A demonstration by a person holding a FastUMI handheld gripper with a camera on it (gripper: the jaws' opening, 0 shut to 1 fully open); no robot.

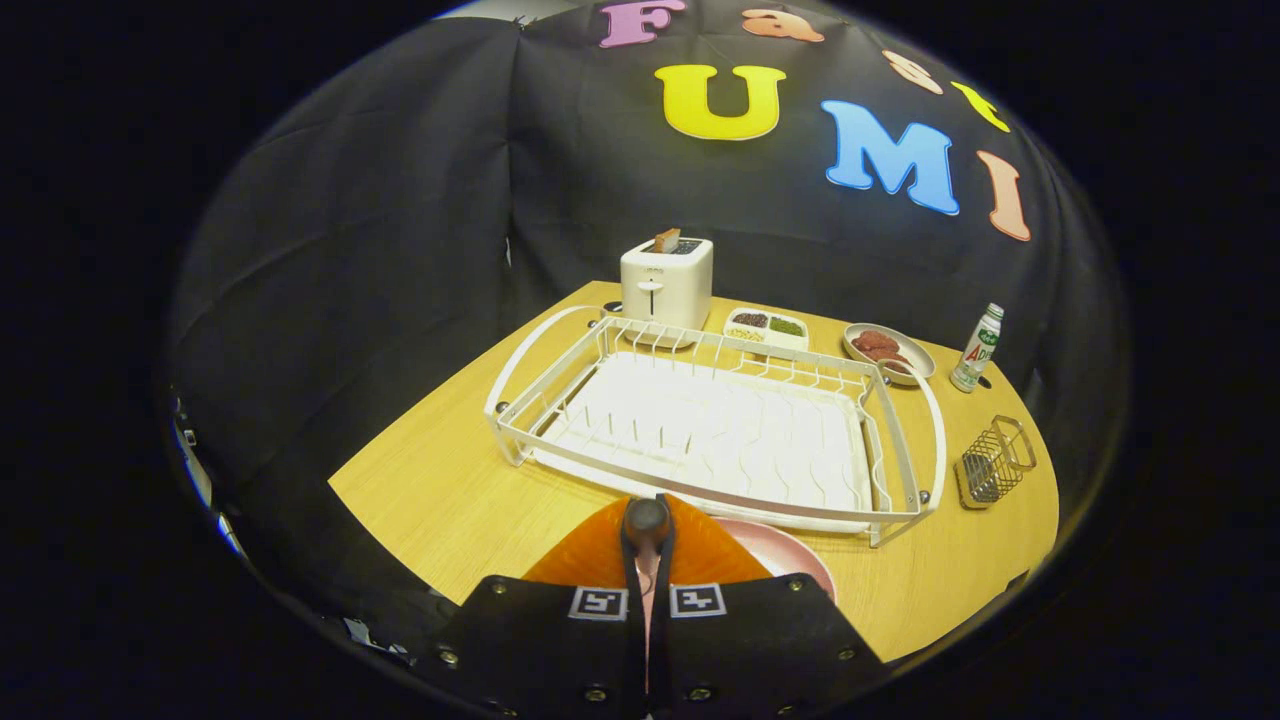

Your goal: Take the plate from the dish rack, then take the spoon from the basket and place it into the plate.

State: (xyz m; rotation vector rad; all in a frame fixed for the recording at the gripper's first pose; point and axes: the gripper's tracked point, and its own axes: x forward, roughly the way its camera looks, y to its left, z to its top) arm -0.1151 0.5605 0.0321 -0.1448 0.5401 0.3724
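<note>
Jaws (647, 540) closed on spoon (646, 520), over pink plate (785, 555)

Even overhead light falls brightly on the desk (440, 500), while the cloth wall behind it stays dim. The white dish rack (715, 425) is close to washed out, its tray showing little detail. Short soft shadows lie under the rack's rim. Fisheye bending curves the desk edges away from the rack. Focus is sharp there.

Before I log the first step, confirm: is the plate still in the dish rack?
No. The dish rack holds no dishes, and the pink plate lies on the table just under the gripper.
</note>
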